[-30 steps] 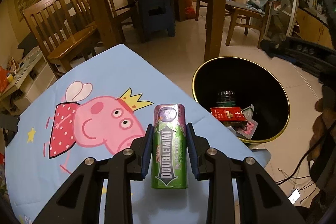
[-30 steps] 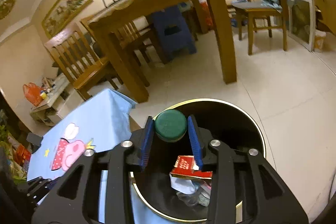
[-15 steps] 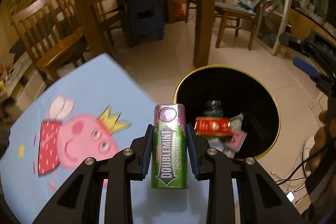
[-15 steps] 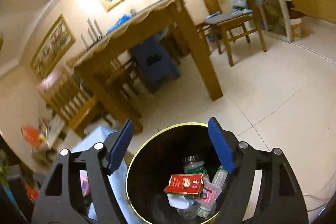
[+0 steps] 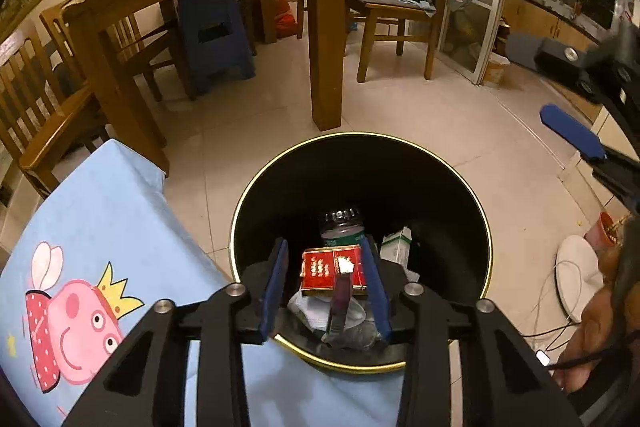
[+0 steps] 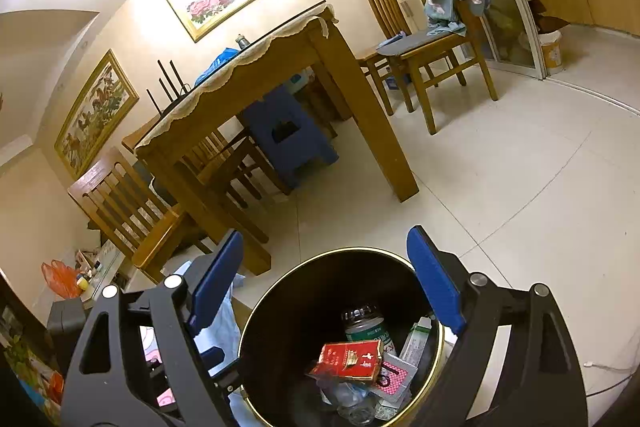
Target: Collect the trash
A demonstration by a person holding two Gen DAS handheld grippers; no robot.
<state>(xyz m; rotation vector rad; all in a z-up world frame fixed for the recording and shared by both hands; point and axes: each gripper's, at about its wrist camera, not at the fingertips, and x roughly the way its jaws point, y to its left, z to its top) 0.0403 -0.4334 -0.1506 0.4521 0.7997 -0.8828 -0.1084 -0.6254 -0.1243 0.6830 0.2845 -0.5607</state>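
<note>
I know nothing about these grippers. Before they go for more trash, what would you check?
1. Left gripper over the bin: ok.
2. Gum tube free of the left pads: ok; it looks blurred between them and seems to touch neither.
3. Right gripper empty: ok; its jaws are opening with nothing between them.
4. Bottle inside the bin: ok.
5. Room left in the bin: ok; the trash lies low.
6. More trash on the blue cloth: cannot tell; only part shows.
</note>
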